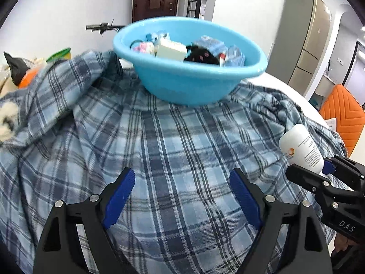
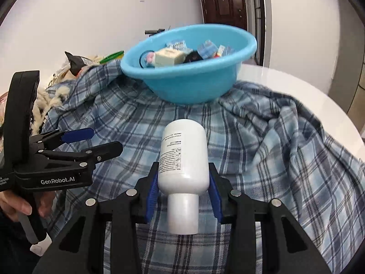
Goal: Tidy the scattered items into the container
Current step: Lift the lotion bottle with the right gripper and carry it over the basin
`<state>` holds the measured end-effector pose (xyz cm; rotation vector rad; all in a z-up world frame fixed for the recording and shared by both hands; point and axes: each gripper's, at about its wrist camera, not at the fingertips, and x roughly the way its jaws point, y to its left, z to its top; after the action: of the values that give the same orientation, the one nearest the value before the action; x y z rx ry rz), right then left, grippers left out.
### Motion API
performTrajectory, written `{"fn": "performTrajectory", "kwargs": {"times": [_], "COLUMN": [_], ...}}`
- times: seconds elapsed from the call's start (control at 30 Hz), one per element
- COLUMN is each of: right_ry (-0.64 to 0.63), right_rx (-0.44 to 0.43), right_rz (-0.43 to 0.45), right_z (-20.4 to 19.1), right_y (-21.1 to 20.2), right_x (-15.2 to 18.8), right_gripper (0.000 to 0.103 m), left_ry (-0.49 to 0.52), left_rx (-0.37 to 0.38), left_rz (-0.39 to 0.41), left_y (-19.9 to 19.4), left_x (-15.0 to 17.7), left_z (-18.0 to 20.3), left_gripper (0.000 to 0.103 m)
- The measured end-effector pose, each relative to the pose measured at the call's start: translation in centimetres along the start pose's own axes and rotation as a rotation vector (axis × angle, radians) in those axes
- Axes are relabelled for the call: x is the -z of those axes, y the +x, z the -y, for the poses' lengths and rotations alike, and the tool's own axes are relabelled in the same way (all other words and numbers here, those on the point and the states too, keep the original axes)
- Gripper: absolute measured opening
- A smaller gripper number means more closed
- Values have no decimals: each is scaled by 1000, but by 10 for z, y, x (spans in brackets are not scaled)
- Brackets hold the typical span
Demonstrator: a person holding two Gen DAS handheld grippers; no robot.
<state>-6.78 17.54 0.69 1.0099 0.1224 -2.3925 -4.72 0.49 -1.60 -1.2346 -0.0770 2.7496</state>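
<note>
A light blue plastic basin (image 1: 194, 77) (image 2: 189, 82) stands on a blue plaid blanket at the far middle, holding several small boxes and packets. My right gripper (image 2: 183, 182) is shut on a white bottle (image 2: 184, 155), cap toward the camera, held above the blanket well short of the basin. The bottle (image 1: 301, 148) and right gripper (image 1: 328, 171) also show at the right edge of the left wrist view. My left gripper (image 1: 182, 182) is open and empty over the blanket, short of the basin; it shows at the left in the right wrist view (image 2: 100, 141).
The plaid blanket (image 1: 182, 148) covers a white round table (image 2: 296, 86). Bags and a fluffy item (image 1: 9, 118) are heaped at the far left. An orange chair (image 1: 344, 114) stands at the right. A fridge and a dark door lie behind.
</note>
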Motion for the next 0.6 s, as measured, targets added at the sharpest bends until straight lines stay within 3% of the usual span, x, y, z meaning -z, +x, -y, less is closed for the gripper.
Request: {"fn": "performTrajectory", "kwargs": {"times": [0.17,0.37,0.6], "right_ry": [-19,-66,-107], "right_rx": [11,36,57], "right_rz": [97,264,317], "right_z": [-4,-14,-20], "right_y": [-24,-73,-81], "right_x": [-26,-61,-95], "right_gripper": [38,38,38], "left_ry": [15,46,58], "left_rx": [-13,-40,-7], "left_rz": [42,158,225], "left_y": [-17,-51,-70], "left_x": [-24,-53,-87], "left_z": [1,2,0], "left_gripper": [87,88,91]}}
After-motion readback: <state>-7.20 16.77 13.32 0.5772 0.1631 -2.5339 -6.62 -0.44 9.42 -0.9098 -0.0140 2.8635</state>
